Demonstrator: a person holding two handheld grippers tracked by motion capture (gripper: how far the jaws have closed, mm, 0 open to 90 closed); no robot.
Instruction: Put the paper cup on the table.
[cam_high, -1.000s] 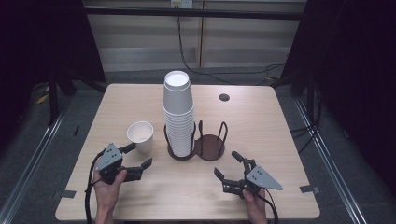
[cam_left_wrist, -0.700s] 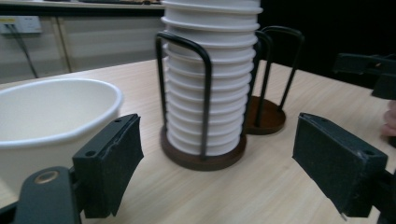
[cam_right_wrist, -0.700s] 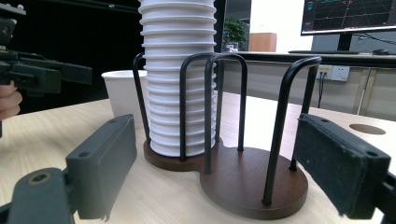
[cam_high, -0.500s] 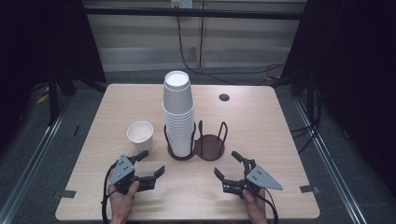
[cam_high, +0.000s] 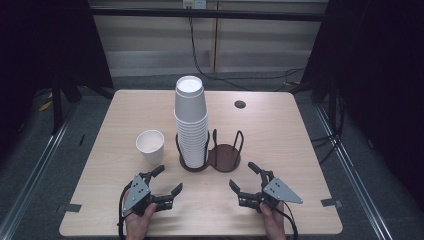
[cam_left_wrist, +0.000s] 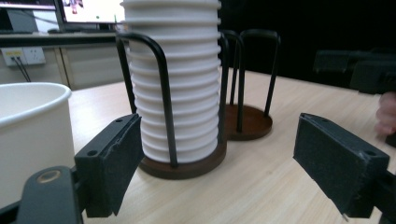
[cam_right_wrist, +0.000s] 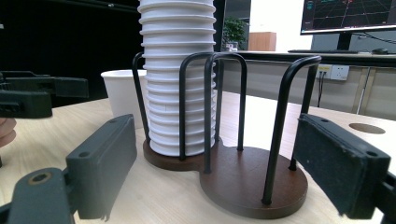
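A tall stack of white paper cups (cam_high: 190, 120) (cam_left_wrist: 175, 79) (cam_right_wrist: 180, 74) stands in the left ring of a dark two-ring cup holder (cam_high: 224, 156) (cam_right_wrist: 252, 177); its right ring holds nothing. A single white cup (cam_high: 150, 145) (cam_left_wrist: 28, 135) (cam_right_wrist: 120, 93) stands upright on the table to the left of the holder. My left gripper (cam_high: 166, 182) (cam_left_wrist: 233, 163) rests low near the front edge, open, nothing between its jaws, pointing toward the holder. My right gripper (cam_high: 243, 177) (cam_right_wrist: 219, 172) is open too, a short way in front of the holder's right ring.
The wooden table (cam_high: 280, 140) has a round cable hole (cam_high: 240, 104) at the back right. Tape marks (cam_high: 331, 202) sit near the front corners. Beyond the table are a dark floor, cables and curtains.
My left gripper has slid right and slightly toward the front edge, away from the single cup. The right gripper and the cups have stayed put.
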